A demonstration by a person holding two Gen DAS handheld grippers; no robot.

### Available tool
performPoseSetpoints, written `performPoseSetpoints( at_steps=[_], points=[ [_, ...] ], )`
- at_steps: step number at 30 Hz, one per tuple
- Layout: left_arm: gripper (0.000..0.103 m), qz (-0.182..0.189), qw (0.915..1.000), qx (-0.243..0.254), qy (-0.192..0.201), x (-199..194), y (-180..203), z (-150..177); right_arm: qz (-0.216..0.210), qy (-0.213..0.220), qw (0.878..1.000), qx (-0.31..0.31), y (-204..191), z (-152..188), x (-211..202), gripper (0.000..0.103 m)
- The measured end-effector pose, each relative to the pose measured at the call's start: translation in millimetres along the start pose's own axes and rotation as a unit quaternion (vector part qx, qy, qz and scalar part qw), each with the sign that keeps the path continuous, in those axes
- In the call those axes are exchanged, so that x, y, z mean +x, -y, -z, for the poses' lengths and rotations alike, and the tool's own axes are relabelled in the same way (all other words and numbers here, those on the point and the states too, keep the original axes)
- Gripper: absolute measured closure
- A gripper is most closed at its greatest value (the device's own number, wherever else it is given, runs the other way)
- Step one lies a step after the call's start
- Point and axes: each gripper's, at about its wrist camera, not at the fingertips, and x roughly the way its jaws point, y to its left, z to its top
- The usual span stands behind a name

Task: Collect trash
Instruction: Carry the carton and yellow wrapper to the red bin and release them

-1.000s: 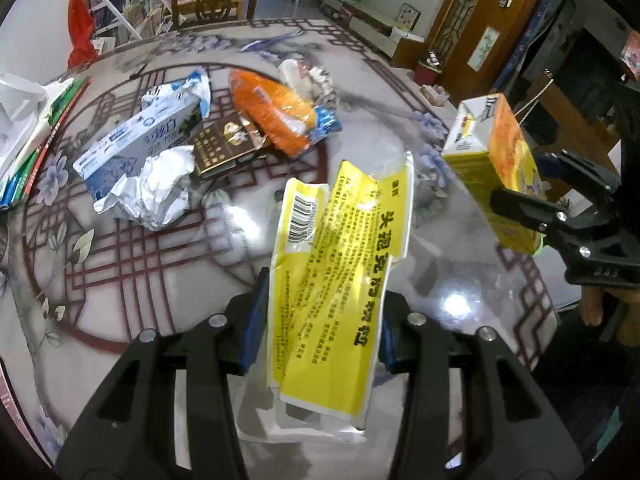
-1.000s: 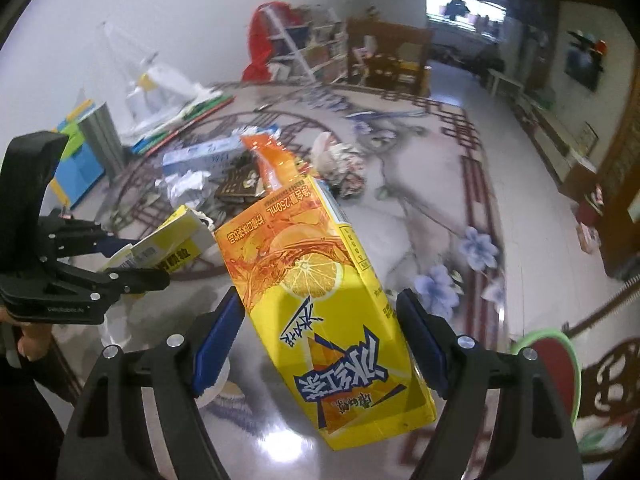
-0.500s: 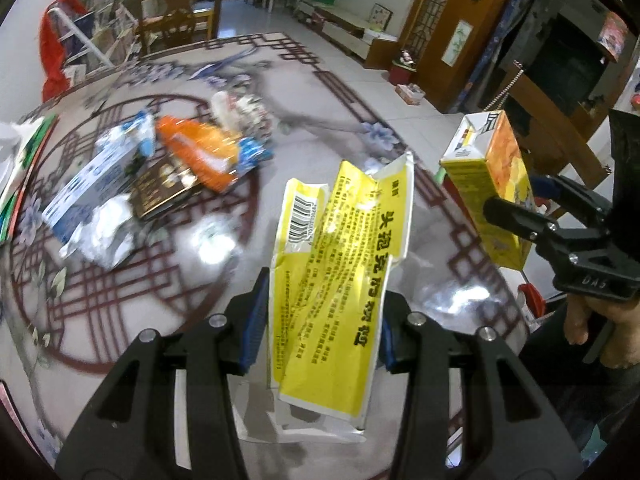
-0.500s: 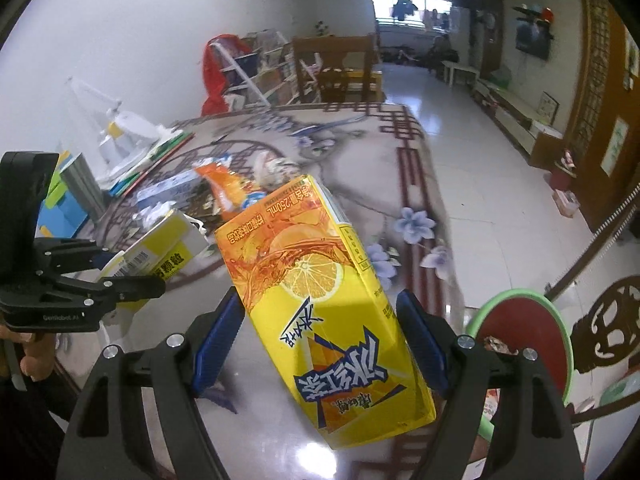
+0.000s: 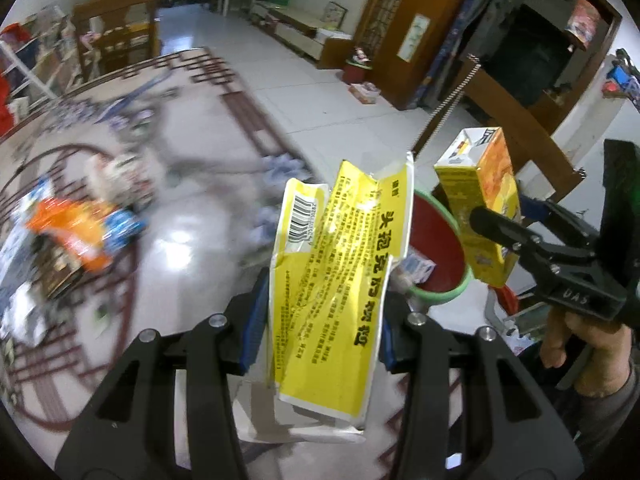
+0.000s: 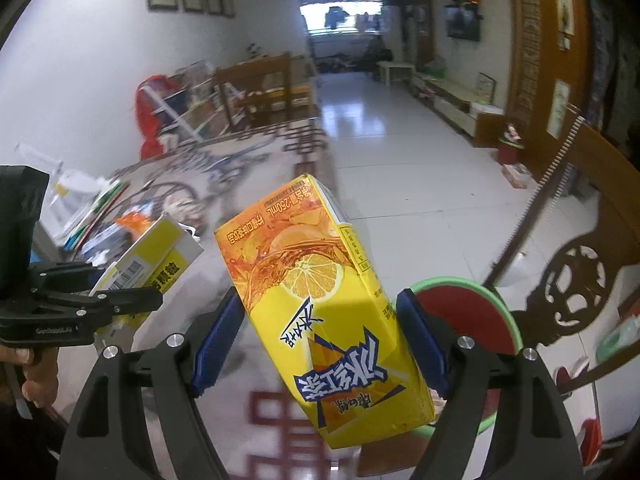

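Observation:
My left gripper is shut on a flattened yellow and white box with a barcode, held upright between the blue pads. To its right, my right gripper is shut on a yellow lemon tea carton, tilted with its top away from me. In the left wrist view the carton hangs over a red bin with a green rim, which stands beyond the table edge. The right wrist view has that bin just right of the carton and the left gripper with the box at the left.
More trash lies blurred on the patterned table at the left, among it an orange wrapper. A carved wooden chair stands beside the bin. A person's hand holds the right gripper. White tiled floor lies beyond.
Both grippers have swung right, away from the trash pile toward the table's edge, each keeping its load. The red bin has come into view under them.

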Motion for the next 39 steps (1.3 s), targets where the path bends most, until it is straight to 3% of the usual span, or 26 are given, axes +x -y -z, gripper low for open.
performPoseSetpoints(
  at_steps=[11,19,33,39],
  points=[
    [0.059,0.072,0.9968,0.024,-0.022,63,84,-48,0.06,0.012,0.996,0.065,99,-1,-15,0.028],
    [0.059,0.097,0.9937,0.036,-0.043,102,120,-70,0.082,0.025,0.985,0.152,165,11,-19,0.028],
    [0.055,0.121,0.9898,0.01,-0.075,153,138,-81,0.059,0.021,0.975,0.212,187,14,-8,0.028],
    [0.054,0.121,0.9885,0.031,-0.086,162,142,-76,0.048,0.022,0.975,0.217,187,9,-5,0.028]
  ],
)
